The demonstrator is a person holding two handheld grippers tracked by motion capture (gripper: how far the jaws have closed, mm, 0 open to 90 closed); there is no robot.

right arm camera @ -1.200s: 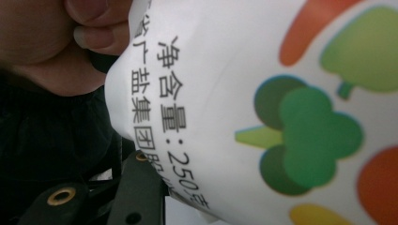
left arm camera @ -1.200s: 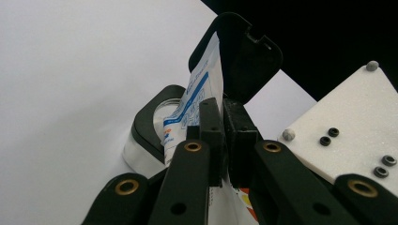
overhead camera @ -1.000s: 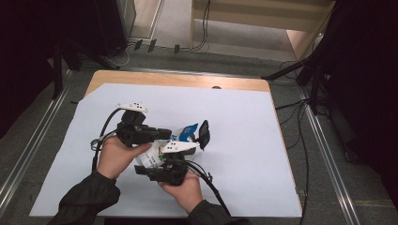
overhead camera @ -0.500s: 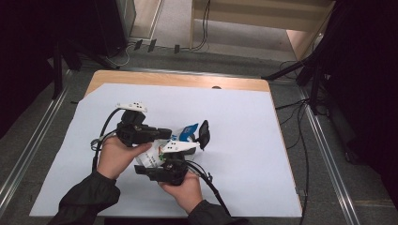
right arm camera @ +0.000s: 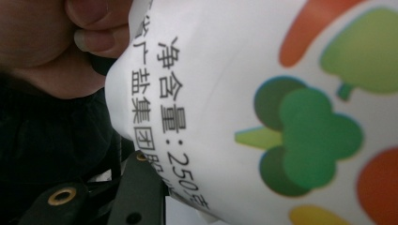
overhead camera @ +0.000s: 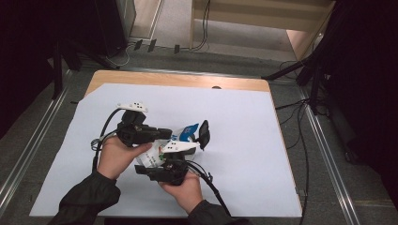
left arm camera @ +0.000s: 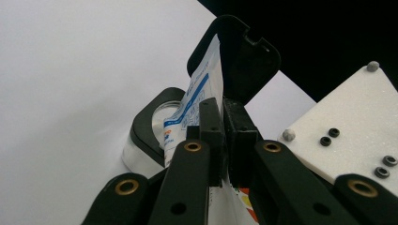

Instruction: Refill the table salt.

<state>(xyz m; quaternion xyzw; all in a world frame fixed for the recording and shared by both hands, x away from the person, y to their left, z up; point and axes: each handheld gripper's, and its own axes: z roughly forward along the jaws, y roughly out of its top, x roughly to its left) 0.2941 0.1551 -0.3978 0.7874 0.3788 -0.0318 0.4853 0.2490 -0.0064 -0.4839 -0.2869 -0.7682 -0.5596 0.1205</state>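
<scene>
A white bag [overhead camera: 151, 160] printed with vegetables [right arm camera: 225, 93] and a blue-and-white top [left arm camera: 199, 84] hangs between both grippers above the table. My left gripper [overhead camera: 166, 134] [left arm camera: 223, 107] is shut on the bag's thin top edge. The bag's tip reaches over a clear jar [left arm camera: 155, 127] with a black rim, whose black flip lid [overhead camera: 204, 134] [left arm camera: 248, 51] stands open. My right gripper [overhead camera: 142, 169] holds the bag's lower body from the near side; one of its jaws presses the bag's side, the other is hidden behind the bag.
A white sheet [overhead camera: 244, 140] covers the wooden table [overhead camera: 187, 80]. The right gripper's white plate [left arm camera: 356, 122] lies close beside the left jaws. Cables and stand legs [overhead camera: 309, 79] lie on the floor beyond the table's far and right edges.
</scene>
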